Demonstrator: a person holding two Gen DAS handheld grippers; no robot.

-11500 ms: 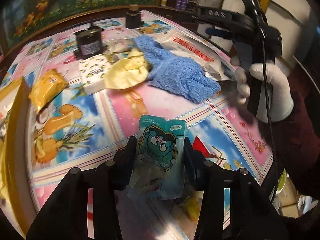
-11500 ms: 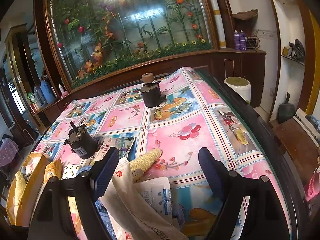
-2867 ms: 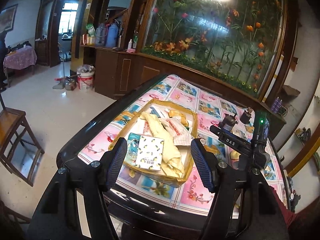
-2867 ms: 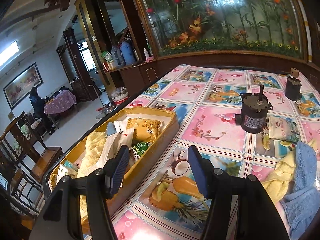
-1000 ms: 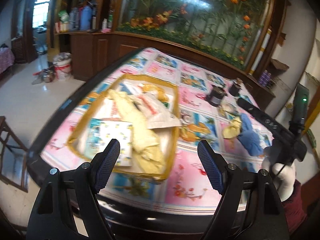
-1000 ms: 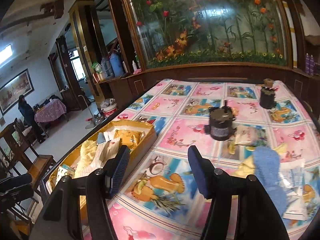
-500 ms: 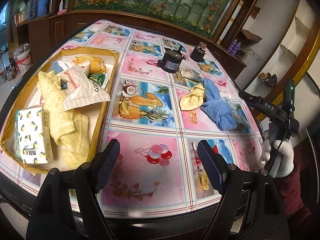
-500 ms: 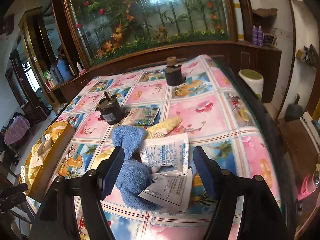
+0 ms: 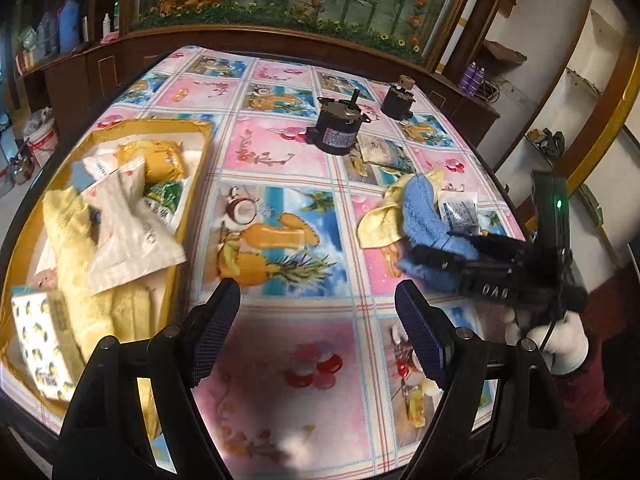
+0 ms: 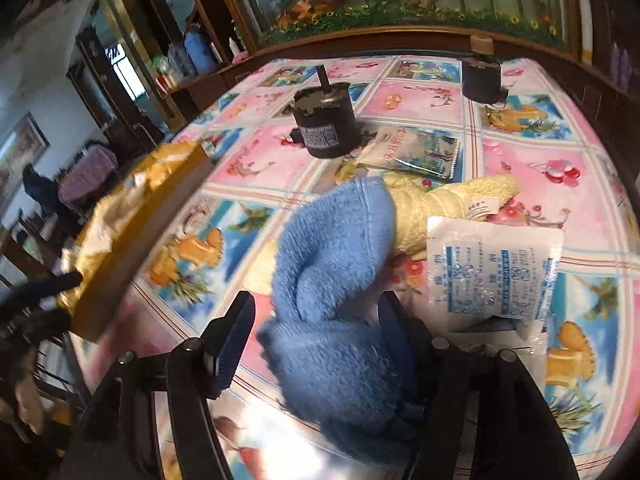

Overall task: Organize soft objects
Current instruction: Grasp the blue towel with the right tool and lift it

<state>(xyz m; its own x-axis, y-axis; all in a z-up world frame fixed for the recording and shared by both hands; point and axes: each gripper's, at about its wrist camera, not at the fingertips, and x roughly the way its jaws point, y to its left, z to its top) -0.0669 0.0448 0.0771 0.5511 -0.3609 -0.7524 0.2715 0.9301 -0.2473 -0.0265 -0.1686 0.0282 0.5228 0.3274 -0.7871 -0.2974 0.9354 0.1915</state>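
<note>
A blue fluffy towel (image 10: pixel 336 276) lies on the patterned tablecloth and also shows in the left wrist view (image 9: pixel 424 216). My right gripper (image 10: pixel 316 328) is open, its jaws on either side of the towel's near end. A yellow towel (image 10: pixel 432 204) lies under and behind the blue one. A white sachet (image 10: pixel 496 268) lies to its right. My left gripper (image 9: pixel 316 320) is open and empty, above the table's near middle. The yellow box (image 9: pixel 192 216) at the left holds yellow cloths and packets.
Two black motors (image 9: pixel 336 132) (image 9: pixel 398 98) stand at the back of the table. A printed packet (image 10: pixel 416 152) lies beside the nearer motor. The table edge (image 9: pixel 500 184) runs close on the right, with a dark wooden cabinet (image 9: pixel 280 40) behind the table.
My right gripper has dropped down and forward over the blue towel, which now sits between its jaws. My left gripper has come lower and closer to the table.
</note>
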